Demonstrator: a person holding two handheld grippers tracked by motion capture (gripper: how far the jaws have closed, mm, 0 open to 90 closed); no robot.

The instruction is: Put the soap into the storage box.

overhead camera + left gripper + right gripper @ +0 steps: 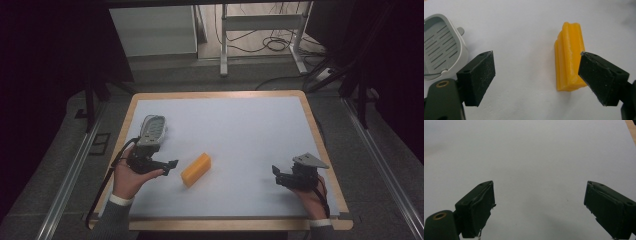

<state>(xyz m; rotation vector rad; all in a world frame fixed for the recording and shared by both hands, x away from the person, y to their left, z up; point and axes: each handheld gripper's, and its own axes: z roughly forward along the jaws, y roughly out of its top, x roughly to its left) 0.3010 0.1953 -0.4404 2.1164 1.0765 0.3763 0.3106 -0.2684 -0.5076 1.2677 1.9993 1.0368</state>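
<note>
A yellow ridged block (195, 169) lies on the white table sheet (240, 130), left of centre. My left gripper (171, 166) is just left of it, open, its jaws apart with nothing between them. In the left gripper view the block (569, 67) lies ahead, partly behind the right jaw, and the left gripper (536, 77) points at bare sheet. A grey slotted tray (151, 130) lies behind the left hand; its slotted inside (441, 47) faces up. My right gripper (276, 175) rests open at the right front, and in its own view the right gripper (539, 205) faces bare white sheet.
The white sheet covers a wooden-edged table (320, 135). Beyond the far edge stand a white cabinet (155, 30), a metal table frame (260, 25) and cables on the floor (275, 42). Metal rails (70, 175) run along both sides.
</note>
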